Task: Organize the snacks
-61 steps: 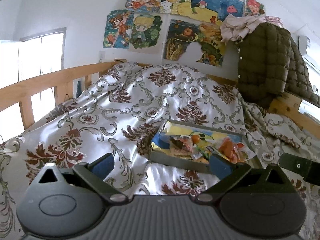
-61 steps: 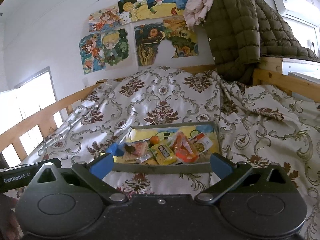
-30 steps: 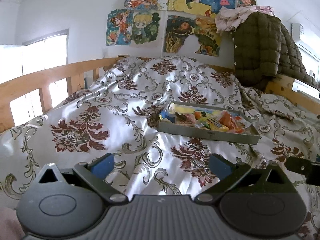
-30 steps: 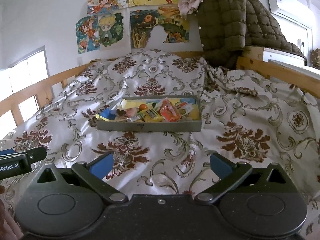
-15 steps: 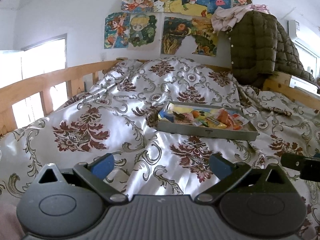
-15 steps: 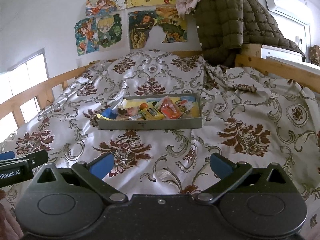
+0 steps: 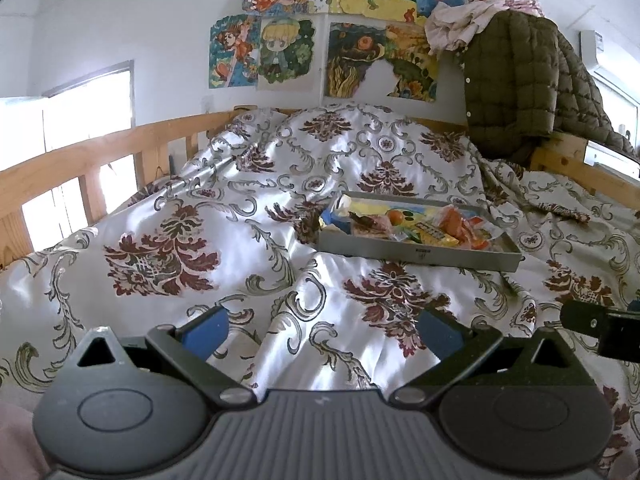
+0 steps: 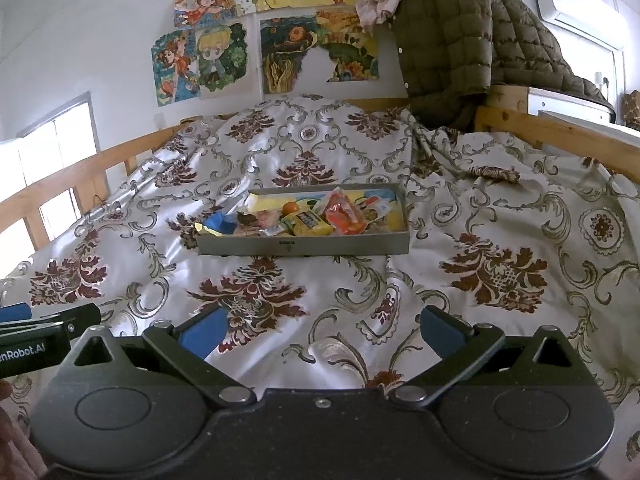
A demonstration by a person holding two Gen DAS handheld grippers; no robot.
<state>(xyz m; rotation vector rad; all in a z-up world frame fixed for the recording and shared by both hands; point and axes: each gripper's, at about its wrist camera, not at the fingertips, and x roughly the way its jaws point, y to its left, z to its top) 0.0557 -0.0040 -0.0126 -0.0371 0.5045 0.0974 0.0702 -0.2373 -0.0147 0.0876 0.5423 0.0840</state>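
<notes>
A shallow grey tray (image 7: 420,253) (image 8: 302,244) rests on the patterned bedspread and holds several snack packets (image 8: 304,218) in yellow, orange, red and blue wrappers. My left gripper (image 7: 324,330) hovers open over the bedspread, well short of the tray, which lies ahead and to its right. My right gripper (image 8: 322,330) is also open and empty, with the tray straight ahead at a distance. The right gripper's side shows at the right edge of the left wrist view, and the left gripper's side at the left edge of the right wrist view.
A silky floral bedspread (image 8: 480,240) covers the bed in rumpled folds. Wooden bed rails (image 7: 80,160) run along the left and right (image 8: 560,132). An olive quilted jacket (image 8: 460,40) hangs at the back right. Posters (image 7: 320,40) cover the wall.
Both grippers have pulled back from the tray over the last two seconds, so it now looks smaller and farther. Both stayed open and empty.
</notes>
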